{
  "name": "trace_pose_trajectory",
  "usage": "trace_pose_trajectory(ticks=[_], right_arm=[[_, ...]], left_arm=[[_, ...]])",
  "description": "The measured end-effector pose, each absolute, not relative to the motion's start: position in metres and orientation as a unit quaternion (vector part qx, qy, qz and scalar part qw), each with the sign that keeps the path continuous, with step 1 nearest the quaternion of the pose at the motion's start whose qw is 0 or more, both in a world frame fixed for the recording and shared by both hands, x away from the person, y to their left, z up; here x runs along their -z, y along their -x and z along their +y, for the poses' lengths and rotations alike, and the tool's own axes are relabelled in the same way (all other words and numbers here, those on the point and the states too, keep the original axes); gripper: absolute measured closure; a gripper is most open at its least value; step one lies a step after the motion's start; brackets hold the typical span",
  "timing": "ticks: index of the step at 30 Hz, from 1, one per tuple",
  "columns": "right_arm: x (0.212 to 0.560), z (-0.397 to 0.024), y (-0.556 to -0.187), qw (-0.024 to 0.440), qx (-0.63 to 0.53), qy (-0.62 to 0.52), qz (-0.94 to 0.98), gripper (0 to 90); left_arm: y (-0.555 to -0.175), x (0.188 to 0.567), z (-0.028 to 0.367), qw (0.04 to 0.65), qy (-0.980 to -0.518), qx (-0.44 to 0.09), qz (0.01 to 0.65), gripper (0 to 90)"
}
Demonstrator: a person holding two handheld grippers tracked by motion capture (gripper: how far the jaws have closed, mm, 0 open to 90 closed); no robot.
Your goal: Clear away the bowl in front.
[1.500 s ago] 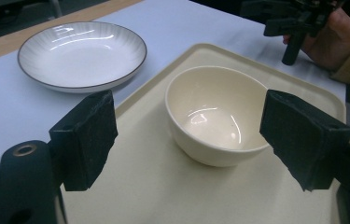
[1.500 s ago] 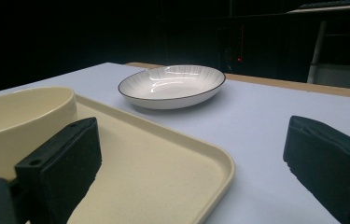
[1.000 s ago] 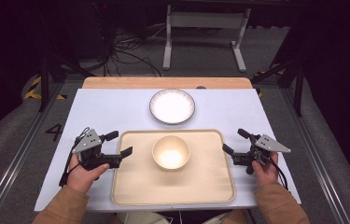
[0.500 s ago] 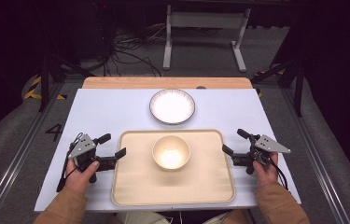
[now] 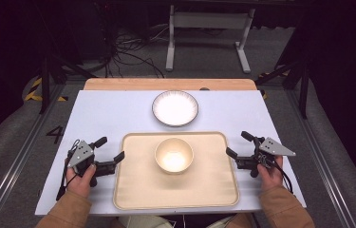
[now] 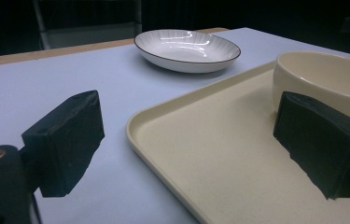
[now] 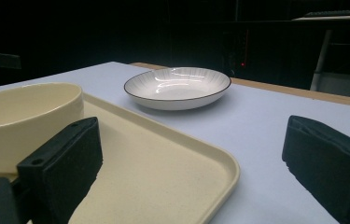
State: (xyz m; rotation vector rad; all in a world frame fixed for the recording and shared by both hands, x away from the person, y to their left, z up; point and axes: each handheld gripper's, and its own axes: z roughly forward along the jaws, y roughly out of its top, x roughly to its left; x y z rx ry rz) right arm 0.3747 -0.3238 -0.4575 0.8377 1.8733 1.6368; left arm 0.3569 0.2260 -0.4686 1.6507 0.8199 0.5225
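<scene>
Right now the tray [image 5: 175, 187] lies flat at lower centre of the high view, its long axis running left to right across the counter [image 5: 118, 114]. A cream bowl [image 5: 174, 155] stands upright on it, mouth up, a little above the tray's middle. Above them, at centre frame, a white plate [image 5: 175, 108] sits on the bare counter, apart from the tray.

At lower left, the left tool [image 5: 109, 153] is held low beside the tray's left edge, pointing right toward it. Its jaws have just been opening and stand wide; in the left gripper view one is over the counter, the other over the tray, with the rim [image 6: 163, 154] between them, untouched.

At lower right, the right tool [image 5: 239, 145] points left at the tray's right edge. Its jaws gape wide too, straddling the rim [image 7: 224, 179] without gripping it. Both forearms come up from the bottom edge.
</scene>
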Motion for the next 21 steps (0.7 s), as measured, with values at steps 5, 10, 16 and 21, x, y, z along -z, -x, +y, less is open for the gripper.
trace_pose_trajectory(ticks=[5,10,16,21], right_arm=[[0.4575,-0.3238,-0.3747,0.256,-0.603,-0.308,0.69,5.0],[0.4575,-0.3238,-0.3746,0.256,-0.603,-0.308,0.69,5.0],[0.4575,-0.3238,-0.3747,0.255,-0.604,-0.308,0.69,5.0],[0.4575,-0.3238,-0.3747,0.255,-0.603,-0.308,0.69,5.0]], left_arm=[[-0.3563,0.4692,0.2272,0.582,-0.702,-0.22,0.346,8.3],[-0.3546,0.4693,0.2242,0.577,-0.712,-0.227,0.331,4.8],[-0.3511,0.4697,0.2236,0.581,-0.719,-0.236,0.3,2.3],[-0.3508,0.47,0.2245,0.585,-0.715,-0.234,0.302,2.0]])
